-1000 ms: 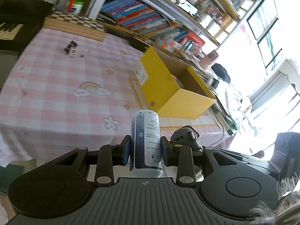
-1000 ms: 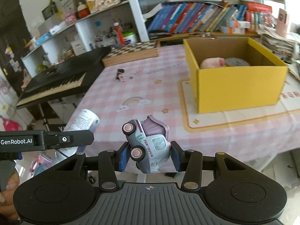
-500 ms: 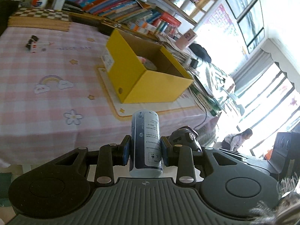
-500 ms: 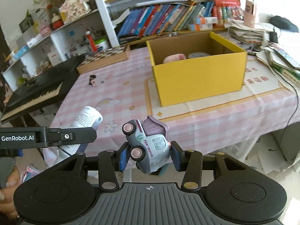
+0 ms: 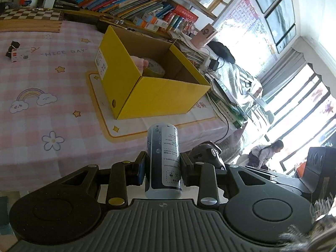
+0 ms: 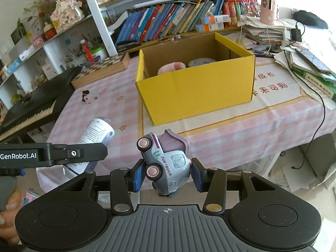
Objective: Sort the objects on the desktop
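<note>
My left gripper (image 5: 163, 168) is shut on a dark blue and white tube (image 5: 162, 157), held upright before the table's front edge. In the right wrist view the same tube (image 6: 95, 134) and the left gripper's arm (image 6: 52, 154) show at lower left. My right gripper (image 6: 167, 173) is shut on a grey and purple toy truck (image 6: 164, 160), tilted, short of the table. The open yellow cardboard box (image 5: 159, 93) (image 6: 195, 88) stands on a cream mat and holds a pink soft thing (image 6: 171, 67) and a round tin (image 6: 201, 62).
On the pink checked tablecloth (image 5: 42, 88) lie small black and white bits (image 5: 13, 50) at far left. A chessboard box (image 6: 100, 70) and a keyboard (image 6: 27, 109) sit behind left. Stacked books and papers (image 6: 304, 63) with a black cable crowd the right side. Bookshelves line the back.
Both grippers have swung toward the yellow box with their objects still held; the box now sits nearer the centre of both views and looks larger.
</note>
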Motion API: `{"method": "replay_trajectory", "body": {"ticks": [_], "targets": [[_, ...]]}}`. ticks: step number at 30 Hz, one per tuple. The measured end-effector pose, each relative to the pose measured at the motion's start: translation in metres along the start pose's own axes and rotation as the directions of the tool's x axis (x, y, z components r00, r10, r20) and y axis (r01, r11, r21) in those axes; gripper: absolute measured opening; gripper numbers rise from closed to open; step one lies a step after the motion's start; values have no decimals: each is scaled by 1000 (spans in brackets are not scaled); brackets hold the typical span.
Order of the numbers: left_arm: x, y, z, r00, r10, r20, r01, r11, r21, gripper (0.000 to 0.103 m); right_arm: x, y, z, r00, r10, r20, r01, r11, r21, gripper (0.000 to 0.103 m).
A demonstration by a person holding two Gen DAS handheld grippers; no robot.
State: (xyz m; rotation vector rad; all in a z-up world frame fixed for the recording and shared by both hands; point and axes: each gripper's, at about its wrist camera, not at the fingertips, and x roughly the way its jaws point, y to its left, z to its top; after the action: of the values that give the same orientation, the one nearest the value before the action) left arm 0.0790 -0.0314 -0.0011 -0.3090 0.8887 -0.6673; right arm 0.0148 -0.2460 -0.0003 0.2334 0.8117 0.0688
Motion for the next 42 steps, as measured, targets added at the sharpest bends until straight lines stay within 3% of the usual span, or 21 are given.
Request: {"method": "replay_trajectory", "body": {"ticks": [14, 22, 31, 35, 42], "targets": [[61, -51, 43, 1000, 1, 15, -2, 998, 55, 30, 15, -63, 54, 999, 18, 43, -17, 1000, -14, 46], [76, -73, 81, 992, 38, 121, -47, 996, 73, 30, 24, -84, 101, 990, 85, 114, -79, 995, -57, 46], [102, -87, 134, 966, 116, 231, -133, 989, 61, 30, 56, -94, 152, 977, 140, 161, -119, 983, -138, 46], [122, -83, 150, 958, 178, 227, -201, 976, 83, 30, 83, -92, 168, 979, 148, 141, -115, 970, -215, 46], [164, -60, 160, 946, 296, 132, -313, 941, 132, 30, 133, -83, 179, 992, 116, 40, -90, 907, -411, 46]]}}
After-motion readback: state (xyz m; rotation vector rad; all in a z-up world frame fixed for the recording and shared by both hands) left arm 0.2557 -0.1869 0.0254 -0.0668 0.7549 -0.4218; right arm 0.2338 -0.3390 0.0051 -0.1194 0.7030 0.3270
